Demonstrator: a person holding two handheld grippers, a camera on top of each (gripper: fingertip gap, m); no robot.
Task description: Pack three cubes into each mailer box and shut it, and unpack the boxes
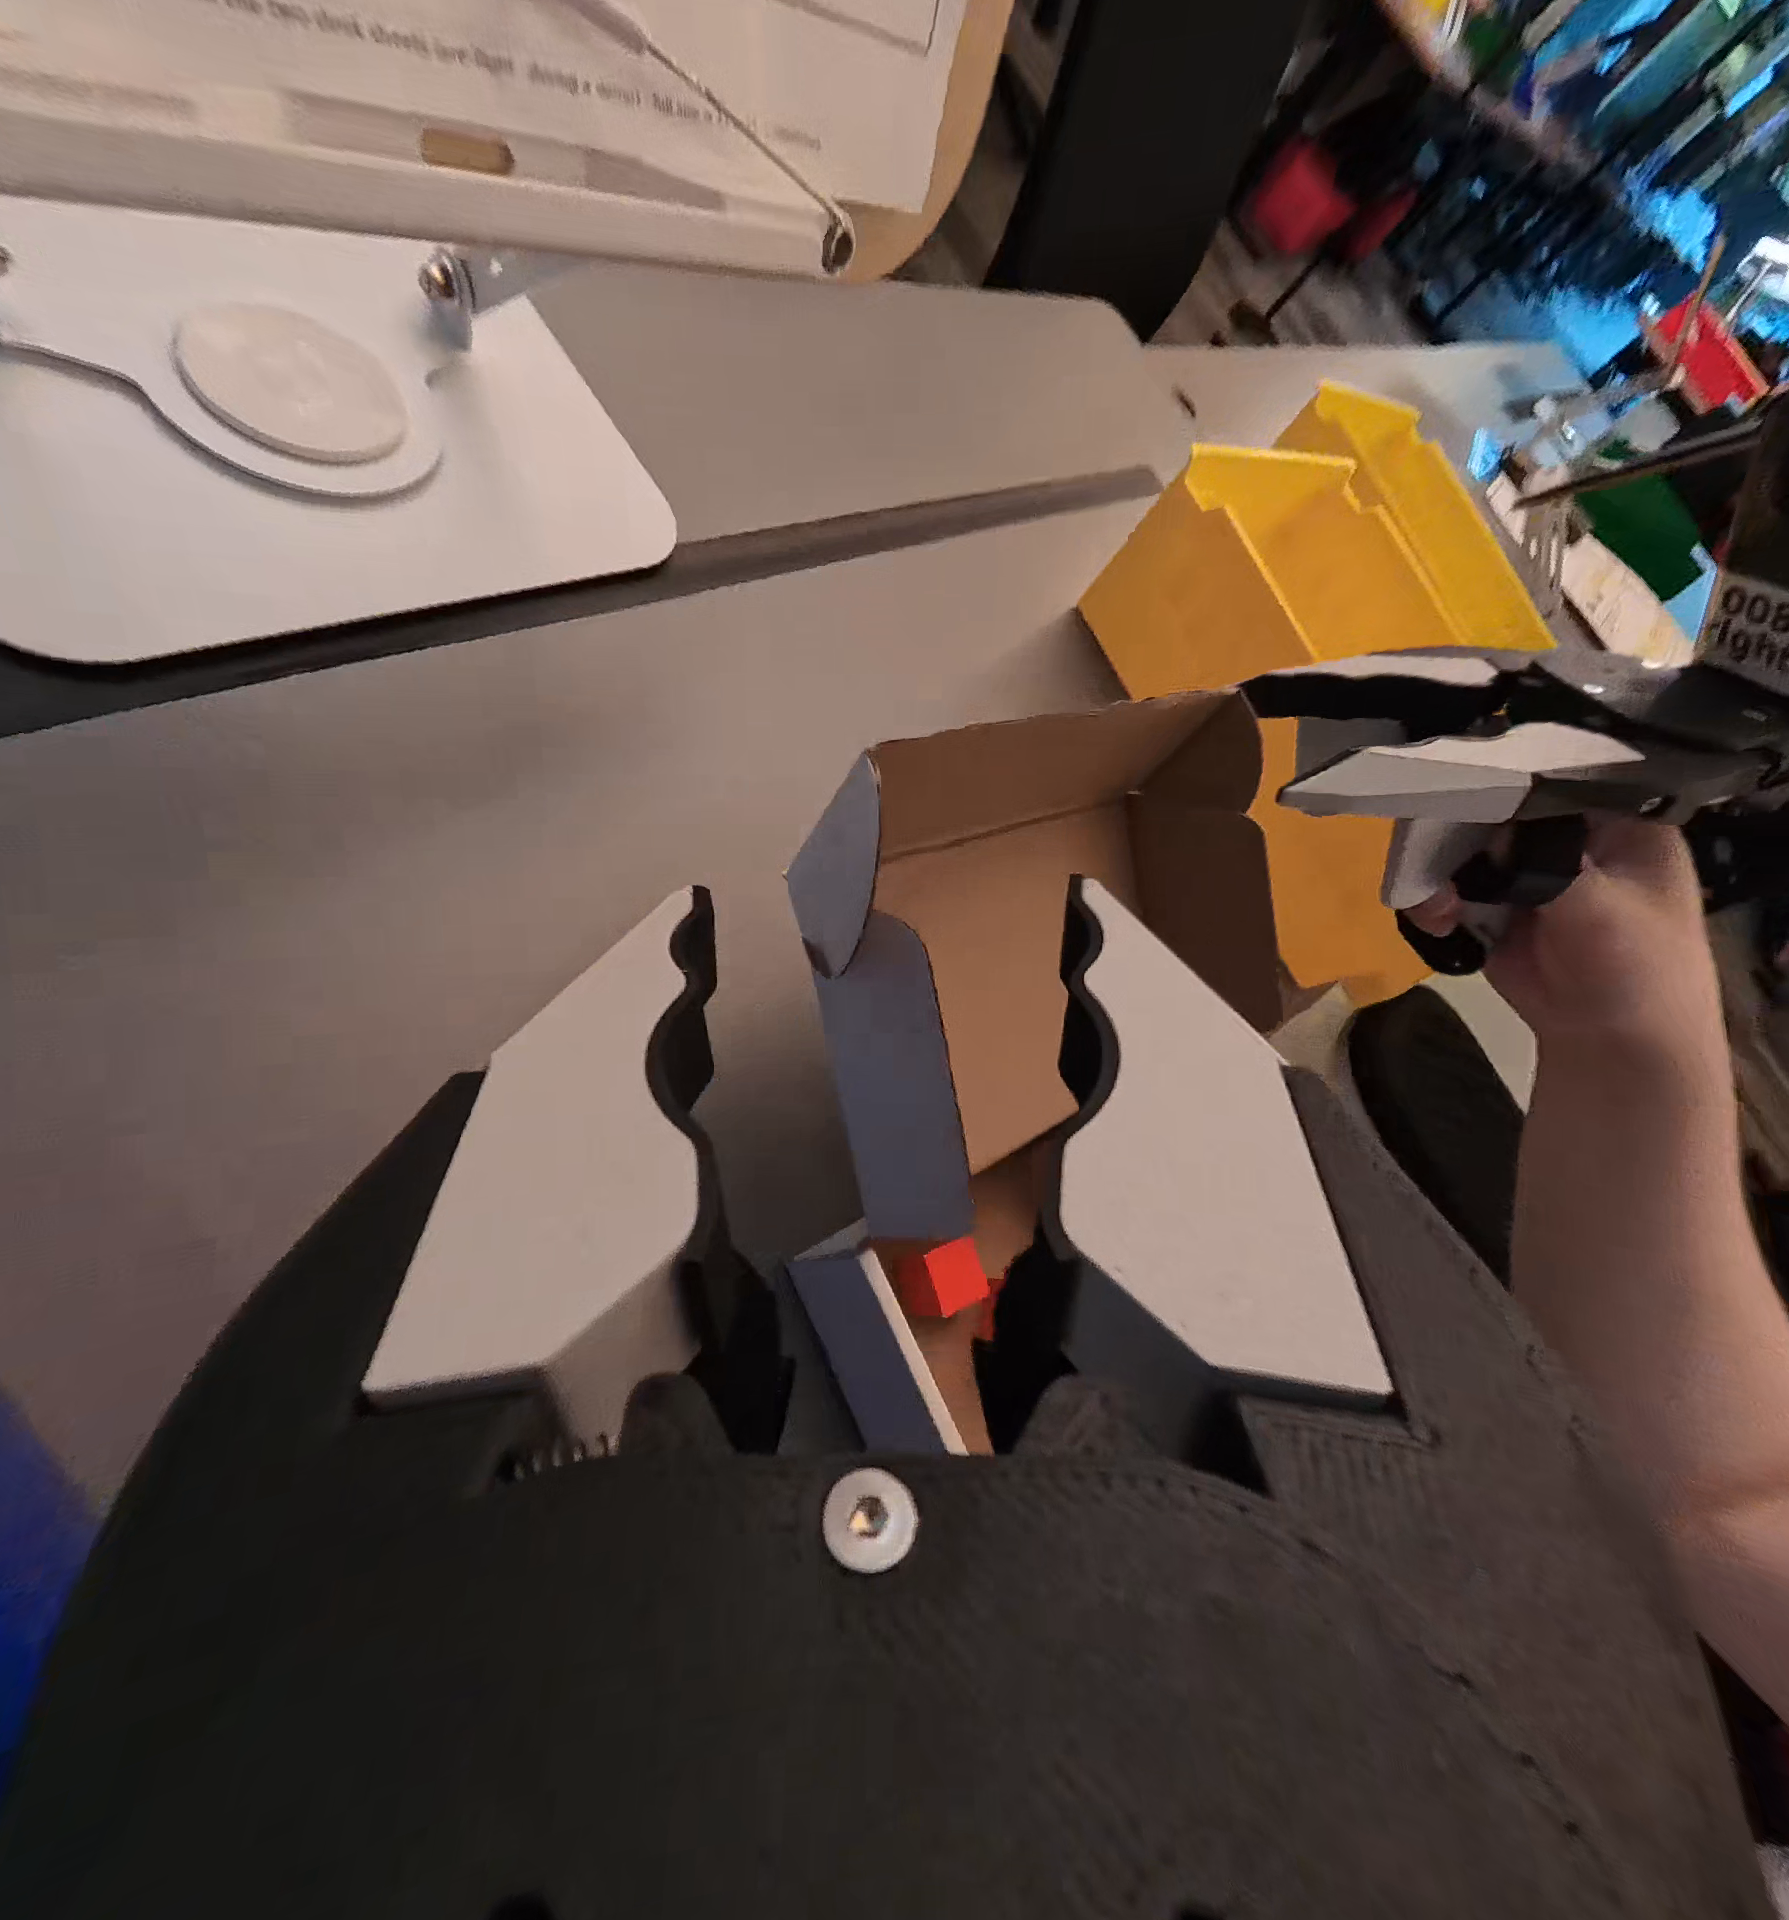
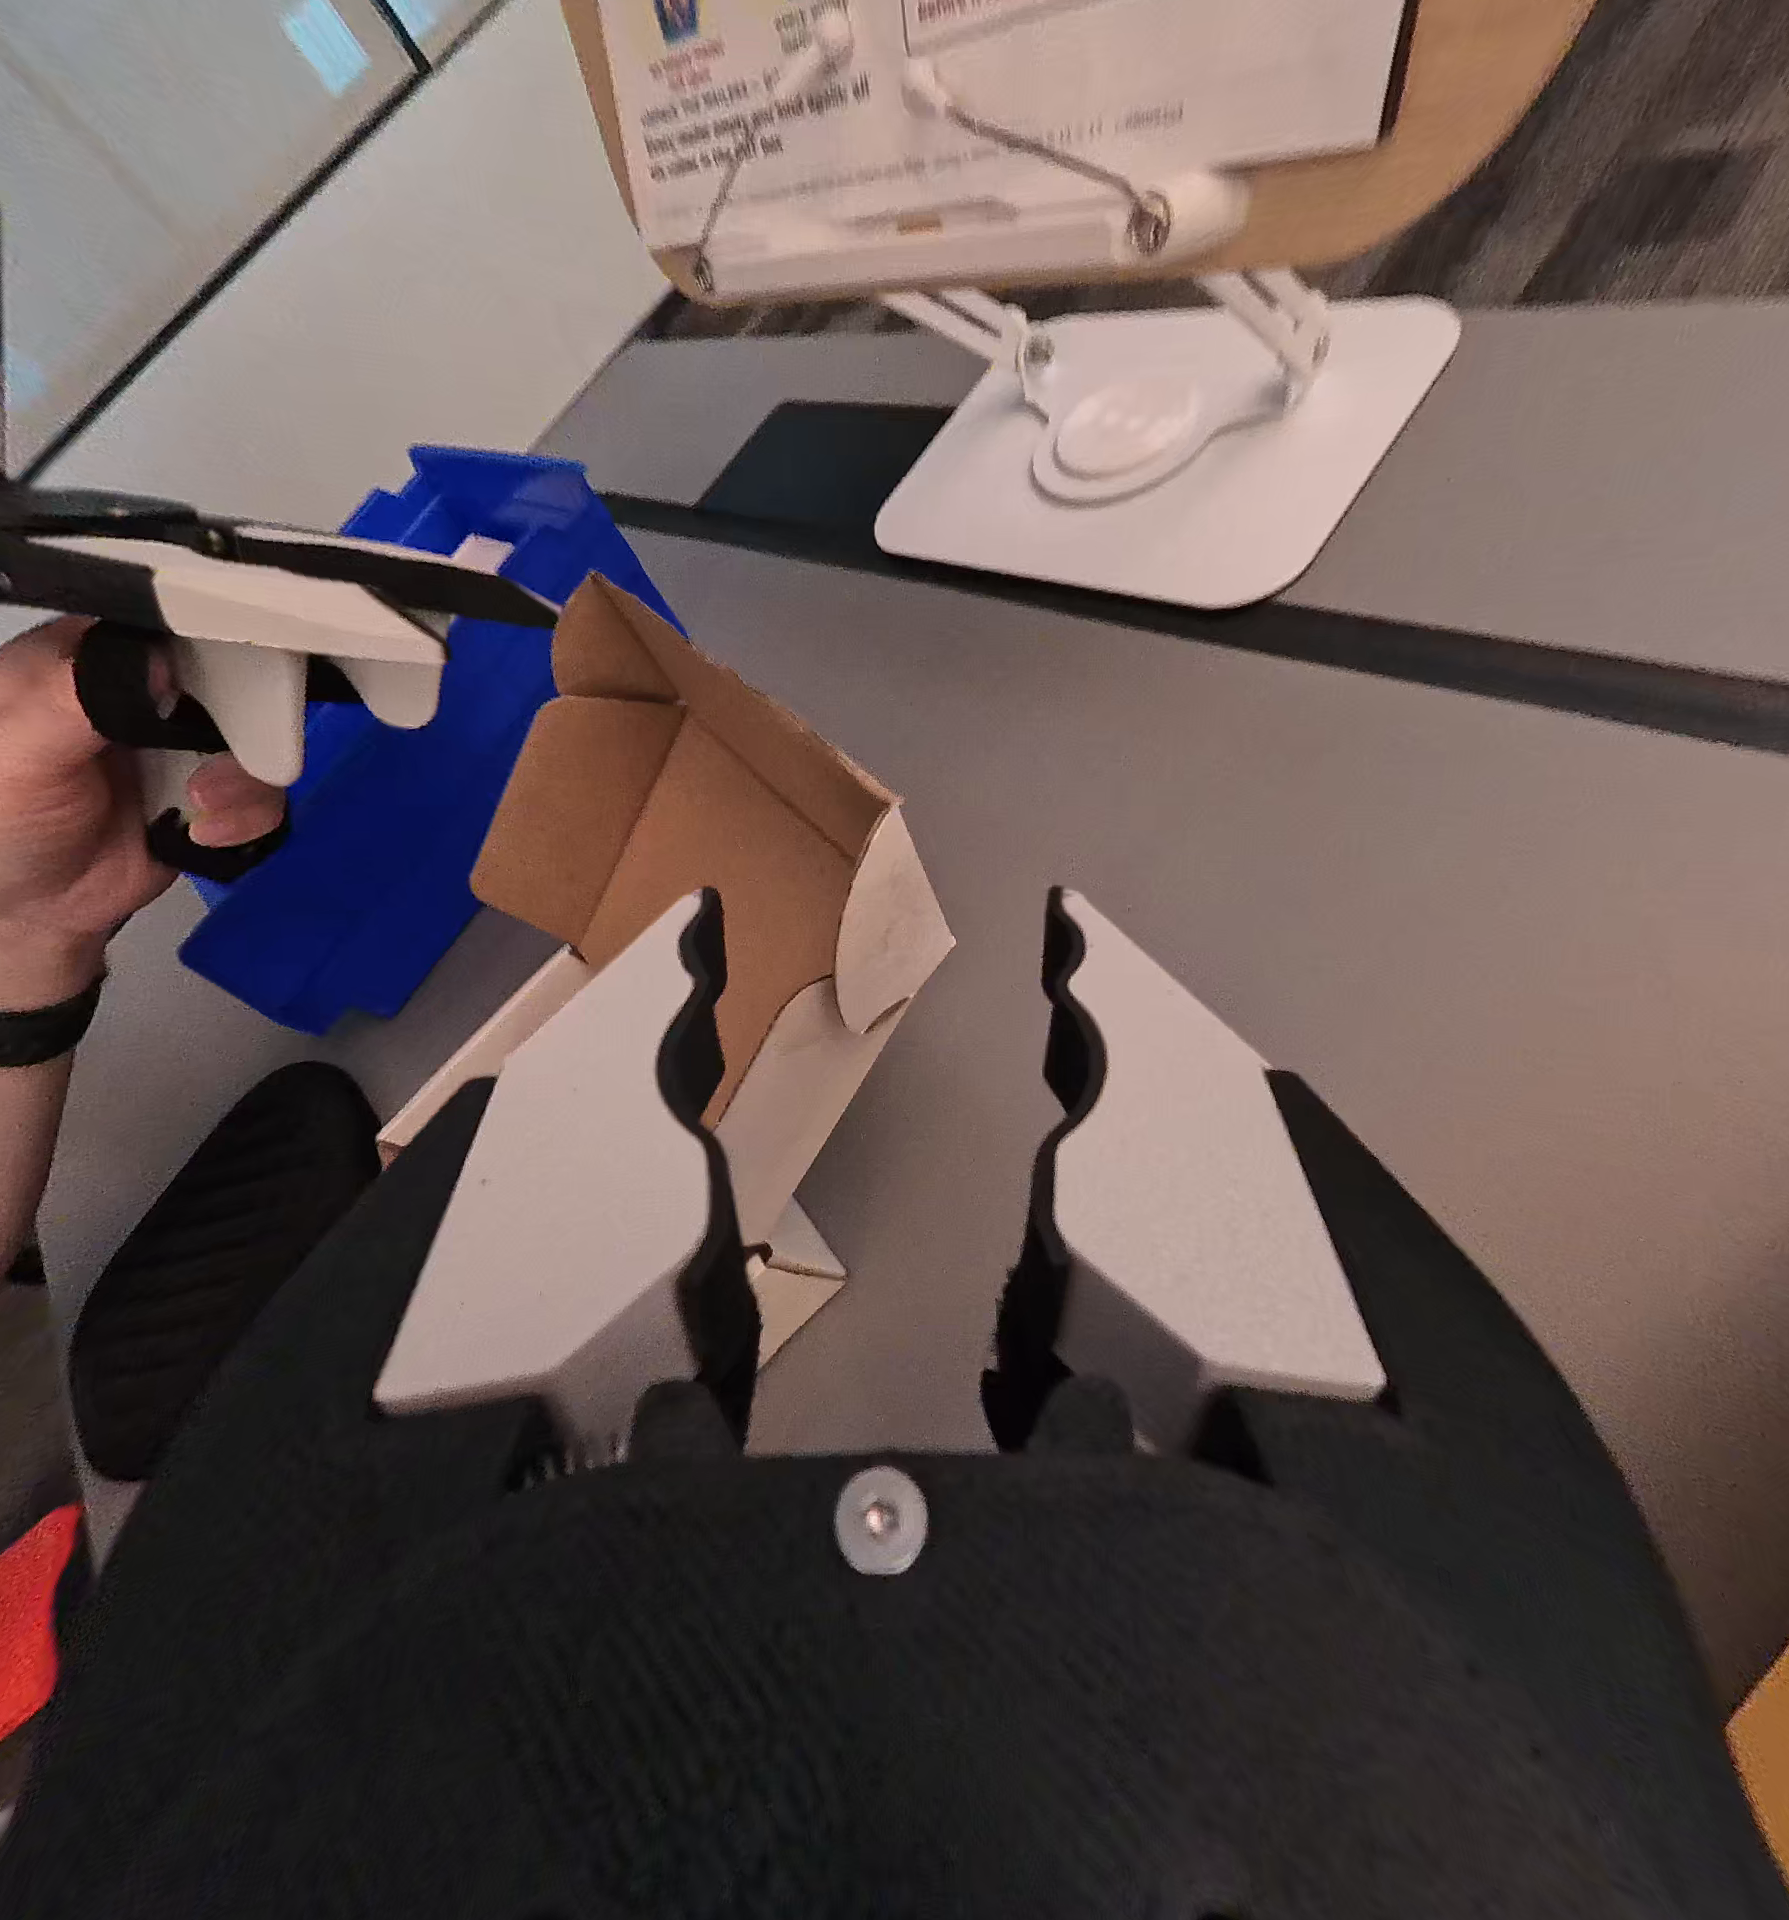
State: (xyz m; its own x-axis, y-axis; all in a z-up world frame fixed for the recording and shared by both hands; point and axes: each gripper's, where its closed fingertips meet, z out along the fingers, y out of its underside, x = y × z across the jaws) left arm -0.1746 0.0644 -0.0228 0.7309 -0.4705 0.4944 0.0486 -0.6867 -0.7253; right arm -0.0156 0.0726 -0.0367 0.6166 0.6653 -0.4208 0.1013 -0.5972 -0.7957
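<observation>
The mailer box (image 1: 983, 997) stands open, brown inside, a red cube (image 1: 947, 1278) within; both grippers' jaws spread.

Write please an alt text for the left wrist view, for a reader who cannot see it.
An open mailer box with a red cube inside sits on a grey table between the open fingers of the left tool. The right tool hovers by the lid, with yellow bins behind.
</observation>
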